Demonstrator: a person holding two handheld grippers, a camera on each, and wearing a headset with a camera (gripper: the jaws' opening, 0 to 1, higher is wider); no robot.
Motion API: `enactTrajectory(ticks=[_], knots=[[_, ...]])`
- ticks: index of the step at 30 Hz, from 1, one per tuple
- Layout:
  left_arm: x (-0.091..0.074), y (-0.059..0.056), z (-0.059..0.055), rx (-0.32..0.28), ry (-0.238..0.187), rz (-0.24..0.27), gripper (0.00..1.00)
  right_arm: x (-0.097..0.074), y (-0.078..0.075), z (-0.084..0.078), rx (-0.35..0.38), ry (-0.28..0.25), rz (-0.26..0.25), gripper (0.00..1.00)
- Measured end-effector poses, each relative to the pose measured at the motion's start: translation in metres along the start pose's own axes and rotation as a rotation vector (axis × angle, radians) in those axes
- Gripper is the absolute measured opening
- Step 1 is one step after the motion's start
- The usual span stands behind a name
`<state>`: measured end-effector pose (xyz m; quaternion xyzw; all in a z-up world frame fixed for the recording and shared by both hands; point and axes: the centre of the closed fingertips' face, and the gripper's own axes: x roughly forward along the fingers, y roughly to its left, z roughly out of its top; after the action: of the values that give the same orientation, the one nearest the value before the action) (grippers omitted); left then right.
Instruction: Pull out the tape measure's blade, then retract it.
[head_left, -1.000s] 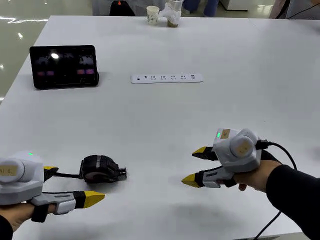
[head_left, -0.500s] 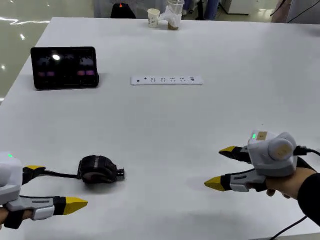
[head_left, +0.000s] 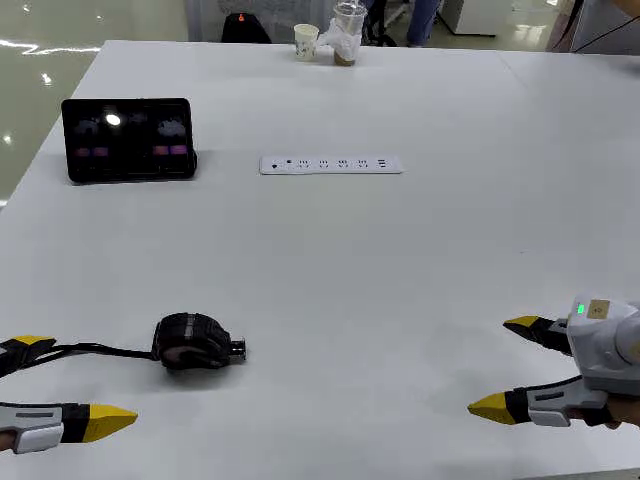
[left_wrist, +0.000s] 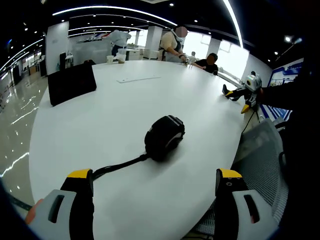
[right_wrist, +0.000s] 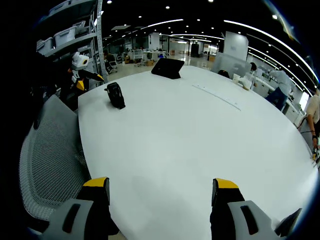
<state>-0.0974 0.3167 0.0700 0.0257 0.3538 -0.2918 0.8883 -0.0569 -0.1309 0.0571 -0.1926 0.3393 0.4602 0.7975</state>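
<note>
Left gripper view: left tool (left_wrist: 154, 176) jaws wide apart, gripping nothing. Black tape measure (left_wrist: 165, 136) lies on the white desk (left_wrist: 100, 115) just ahead of them, its strap (left_wrist: 120, 164) trailing back toward one jaw. Right gripper view: right tool (right_wrist: 161, 183) likewise spread and empty, well apart from the tape measure, near the desk's edge. Head view: blade hook (head_left: 238, 349) sits at the case; tablet (head_left: 128, 138) and power strip (head_left: 330, 164) lie farther back.

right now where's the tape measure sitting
In the head view the tape measure lies on the white table, lower left, just ahead of the open left gripper, its strap trailing toward it.
</note>
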Motion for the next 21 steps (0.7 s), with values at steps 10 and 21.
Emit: enactTrajectory(ticks=[10, 21], knots=[[-0.005, 0.004, 0.004, -0.007, -0.014, 0.009, 0.99, -0.018, -0.003, -0.015, 0.080, -0.004, -0.019, 0.99], [-0.006, 0.002, 0.004, 0.008, -0.001, 0.002, 0.99, -0.025, -0.003, -0.019, 0.083, -0.011, -0.033, 0.99]])
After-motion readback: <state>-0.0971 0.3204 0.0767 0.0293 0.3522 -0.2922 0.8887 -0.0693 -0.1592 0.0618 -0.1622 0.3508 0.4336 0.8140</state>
